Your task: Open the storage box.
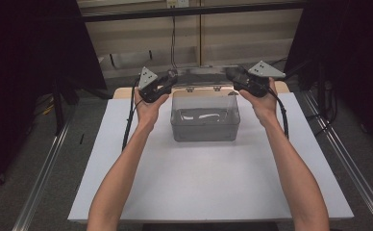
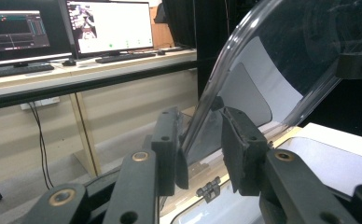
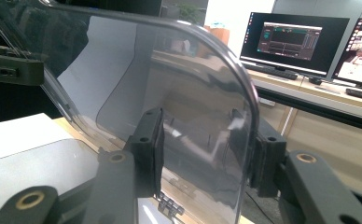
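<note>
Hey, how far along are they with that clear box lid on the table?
Done: the clear hinged lid stands raised, nearly upright, off the transparent box. In hand: the left gripper and right gripper each straddle a lid edge, jaws either side. Left: whether it swings fully back or closes is unclear; the hinge remains attached.

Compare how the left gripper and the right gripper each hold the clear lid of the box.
The left gripper has the clear lid edge in a narrow gap between its jaws; the right gripper spans a wider curved corner. The left gripper sits at the lid's left end, the right gripper at its right end. Both hold the lid raised above the box on its hinges.
</note>
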`<state>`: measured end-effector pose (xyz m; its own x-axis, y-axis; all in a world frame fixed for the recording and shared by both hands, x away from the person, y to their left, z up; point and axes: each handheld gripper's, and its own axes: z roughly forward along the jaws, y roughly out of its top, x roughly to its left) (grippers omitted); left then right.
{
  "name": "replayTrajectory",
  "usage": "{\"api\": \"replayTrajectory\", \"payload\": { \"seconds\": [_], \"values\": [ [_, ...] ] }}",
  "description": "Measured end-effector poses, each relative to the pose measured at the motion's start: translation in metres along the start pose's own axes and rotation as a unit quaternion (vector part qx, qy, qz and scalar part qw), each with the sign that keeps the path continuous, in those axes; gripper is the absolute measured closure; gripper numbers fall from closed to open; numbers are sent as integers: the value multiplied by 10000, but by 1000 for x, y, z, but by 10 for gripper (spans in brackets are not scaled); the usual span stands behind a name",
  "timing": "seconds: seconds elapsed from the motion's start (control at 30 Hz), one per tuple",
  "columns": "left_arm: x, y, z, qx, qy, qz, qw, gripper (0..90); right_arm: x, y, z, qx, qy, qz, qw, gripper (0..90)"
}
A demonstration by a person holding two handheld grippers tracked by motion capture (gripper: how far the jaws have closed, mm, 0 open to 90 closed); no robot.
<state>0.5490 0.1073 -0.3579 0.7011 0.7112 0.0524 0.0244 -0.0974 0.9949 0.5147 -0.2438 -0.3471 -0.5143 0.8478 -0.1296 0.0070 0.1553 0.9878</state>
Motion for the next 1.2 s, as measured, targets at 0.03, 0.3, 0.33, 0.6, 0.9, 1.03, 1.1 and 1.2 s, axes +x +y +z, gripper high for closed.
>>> {"api": "replayTrajectory", "payload": {
  "seconds": [0.03,0.3,0.33,0.6,0.9,1.03,1.1,1.2],
  "values": [
    [0,0,0,12,9,42,10000,678,0,0,0,0,0,0,10000,546],
    [2,-2,6,44,63,29,10000,678,-3,-3,4,-99,-6,133,9999,545],
    [2,-3,7,53,66,-7,10000,676,-3,-4,4,-89,-17,135,9999,545],
    [5,-9,12,143,89,-5,9999,670,-7,-11,10,154,-24,150,9998,547],
    [9,-6,16,196,104,63,9997,687,-12,-28,18,336,-72,322,9989,584],
    [10,-7,17,184,94,52,9998,690,-14,-31,19,347,-85,315,9989,604],
    [11,-7,17,176,88,58,9998,693,-15,-33,20,383,-86,326,9987,608],
    [12,-7,19,181,131,145,9996,697,-15,-36,21,425,-79,327,9985,612]
  ]
}}
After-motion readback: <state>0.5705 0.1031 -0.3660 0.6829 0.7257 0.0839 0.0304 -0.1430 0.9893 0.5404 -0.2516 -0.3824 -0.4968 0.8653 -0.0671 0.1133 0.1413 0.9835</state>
